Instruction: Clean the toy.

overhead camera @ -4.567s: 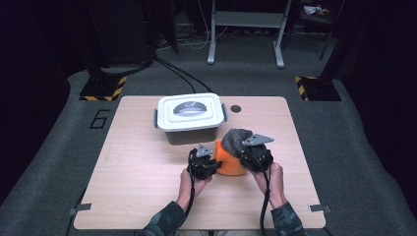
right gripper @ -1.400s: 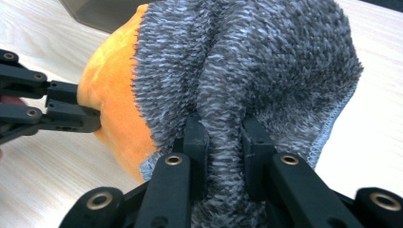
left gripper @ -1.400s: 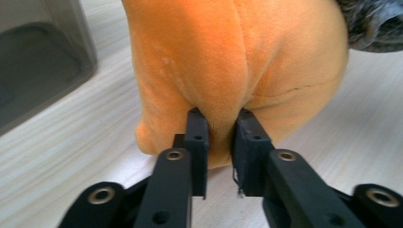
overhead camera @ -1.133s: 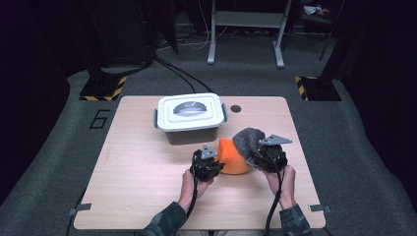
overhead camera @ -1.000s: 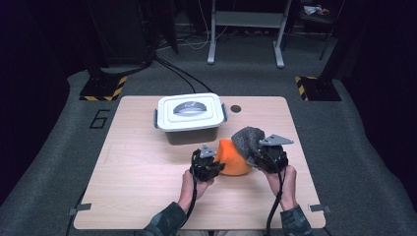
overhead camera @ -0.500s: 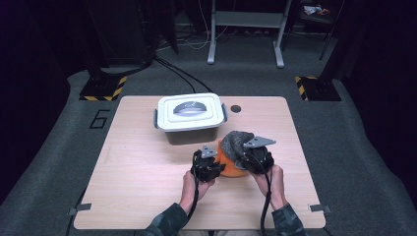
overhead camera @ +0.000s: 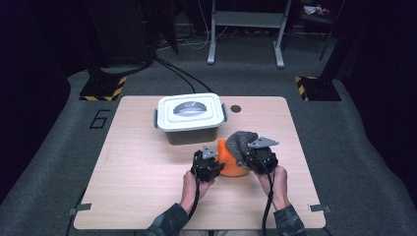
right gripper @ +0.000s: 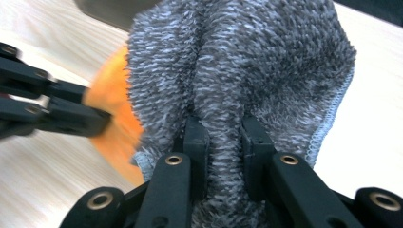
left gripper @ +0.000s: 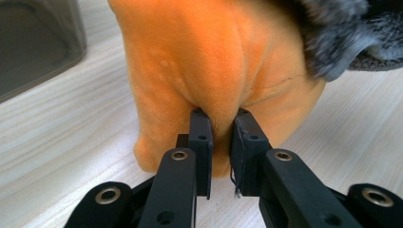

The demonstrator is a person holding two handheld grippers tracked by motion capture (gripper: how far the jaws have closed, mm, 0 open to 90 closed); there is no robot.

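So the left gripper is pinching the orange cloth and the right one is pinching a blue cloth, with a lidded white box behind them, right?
Nearly. The right gripper pinches a grey cloth, not a blue one, as the right gripper view shows. The rest holds: the left gripper pinches the orange cloth, and the lidded white box stands behind them.

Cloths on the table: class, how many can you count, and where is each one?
2. The orange cloth lies bunched near the table's front middle, pinched by the left gripper. The grey cloth sits over its right side, pinched by the right gripper. Others may be hidden underneath.
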